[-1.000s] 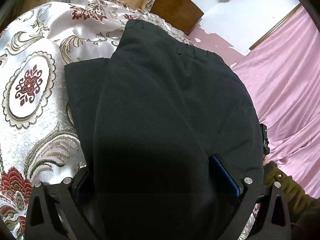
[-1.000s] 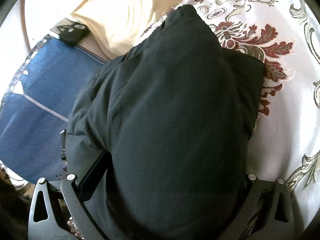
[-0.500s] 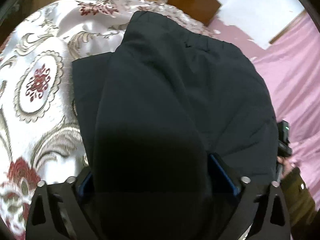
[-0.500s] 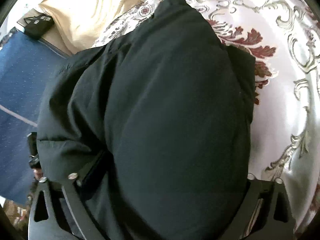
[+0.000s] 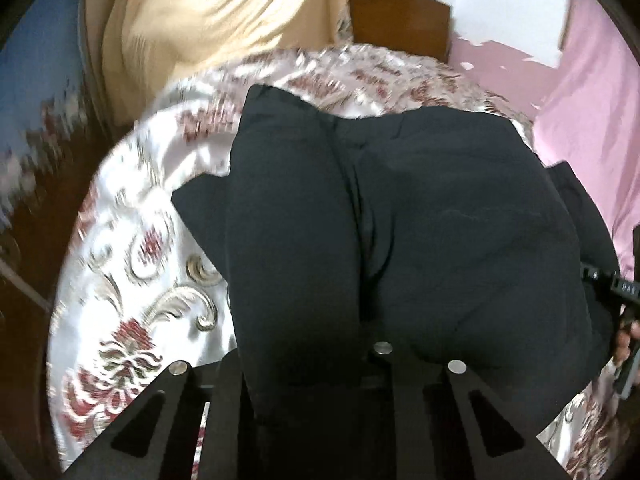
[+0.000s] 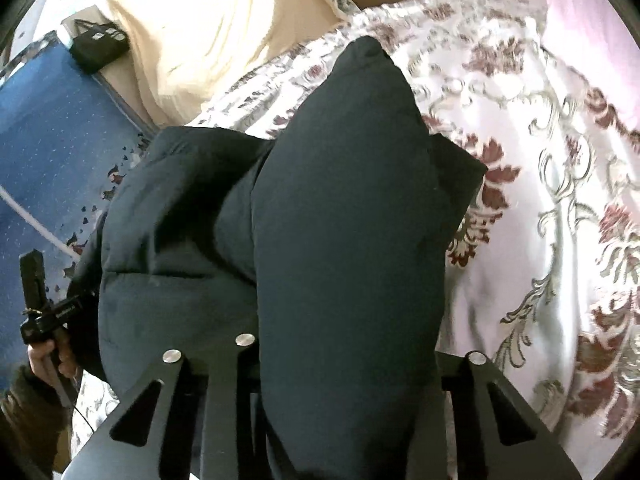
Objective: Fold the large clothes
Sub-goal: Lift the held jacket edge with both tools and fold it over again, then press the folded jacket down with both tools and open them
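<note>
Both my grippers are closing now, where a second ago they stood wide. The left gripper [image 5: 316,364] has pinched a ridge of the dark garment [image 5: 400,240] between its jaws; the right gripper [image 6: 344,364] has a thick fold bunched in its own. Both pulled up, so the fold is underway. Beyond, the garment lies on the floral bedspread [image 5: 132,300]; farther off, a cream cloth [image 6: 208,36].

Dark folded garment [image 5: 400,240] covers the fingertips of the left gripper [image 5: 316,364] at six o'clock. The right gripper [image 6: 344,356] has its tips buried likewise. Patterned bedspread [image 5: 132,280] blurs towards nine o'clock. A hand [image 6: 48,360] is cut off at eight o'clock.
</note>
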A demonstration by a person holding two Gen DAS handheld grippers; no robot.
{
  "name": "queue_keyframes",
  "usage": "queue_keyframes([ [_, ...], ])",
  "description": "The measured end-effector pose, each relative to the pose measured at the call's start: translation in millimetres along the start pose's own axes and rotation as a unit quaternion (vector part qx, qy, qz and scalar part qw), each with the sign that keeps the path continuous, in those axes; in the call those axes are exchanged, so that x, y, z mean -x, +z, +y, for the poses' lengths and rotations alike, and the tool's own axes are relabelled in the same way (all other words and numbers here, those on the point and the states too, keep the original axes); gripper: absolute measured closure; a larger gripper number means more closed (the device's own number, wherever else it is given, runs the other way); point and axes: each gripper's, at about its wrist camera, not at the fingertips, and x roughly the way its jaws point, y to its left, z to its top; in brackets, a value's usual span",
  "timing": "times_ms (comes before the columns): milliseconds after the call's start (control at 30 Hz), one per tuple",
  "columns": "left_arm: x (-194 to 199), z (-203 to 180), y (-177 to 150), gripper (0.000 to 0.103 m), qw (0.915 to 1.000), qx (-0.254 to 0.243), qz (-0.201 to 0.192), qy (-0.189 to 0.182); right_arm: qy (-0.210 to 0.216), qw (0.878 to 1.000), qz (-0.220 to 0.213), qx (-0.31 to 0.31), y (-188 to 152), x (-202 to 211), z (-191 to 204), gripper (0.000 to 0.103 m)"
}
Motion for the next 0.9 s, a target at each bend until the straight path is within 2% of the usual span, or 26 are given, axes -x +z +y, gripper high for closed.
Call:
queue_keyframes([
  [200,56.2,-16.7,-3.8,0.085,0.9992,-0.021,-0.032,-0.010,0.012,1.000,-0.014,0.018,-10.8,41.1,15.4,0.077],
  [300,81.3,-18.7,-11.4,0.085,0.9990,-0.022,-0.038,-0.013,0.019,0.999,-0.018,0.025,-32.7,66.4,16.2,0.077],
  [567,130.8,-21.3,-55.6,0.085,0.9994,-0.003,-0.034,-0.007,0.018,0.998,-0.015,0.061,-64.9,112.4,34.6,0.078],
  [733,141.0,-23.0,-90.1,0.085,0.9996,0.008,-0.025,-0.005,0.016,0.996,0.001,0.087,-88.7,130.9,39.7,0.078],
  [900,126.3,-22.2,-121.7,0.085,0.9996,0.028,-0.008,-0.006,0.009,0.996,0.014,0.084,-109.1,132.2,33.3,0.078],
])
